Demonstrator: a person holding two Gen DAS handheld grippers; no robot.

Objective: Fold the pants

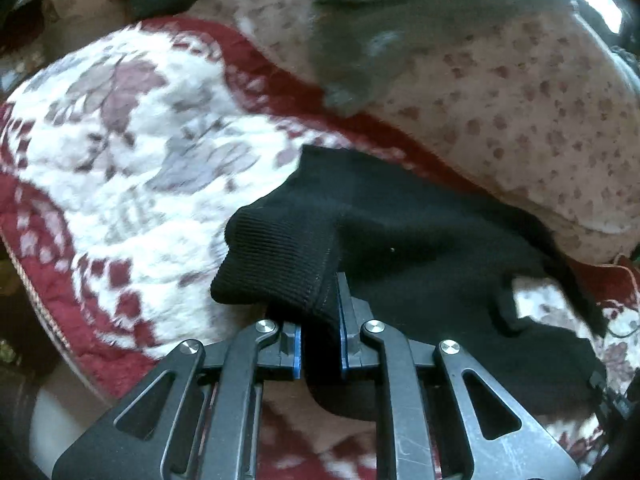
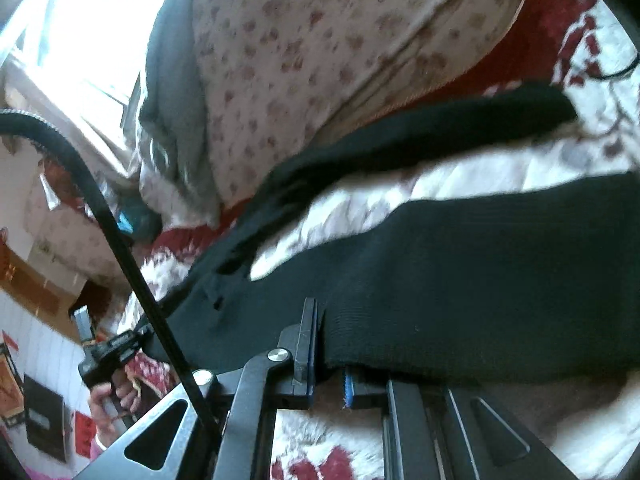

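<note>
Your left claw (image 1: pixel 320 320) is clamped on the ribbed cuff of the black pants (image 1: pixel 400 248), and your right claw (image 2: pixel 328 356) grips their edge too. Pants hang btwn both, spread over the red-and-white blanket (image 1: pixel 120 160), w/ a floral pillow (image 1: pixel 520 100) on the far side.

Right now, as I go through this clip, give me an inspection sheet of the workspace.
Surface: red-and-white floral blanket on a bed.
Job's things: black pants, ribbed cuff lifted, legs trailing over the blanket.
Clutter: spotted quilt with a grey garment on it.
Grippers: left gripper shut on the cuff; right gripper shut on a pants edge.
Cables: black cable crossing the right wrist view.
Surroundings: bright window, white panelled wall.
</note>
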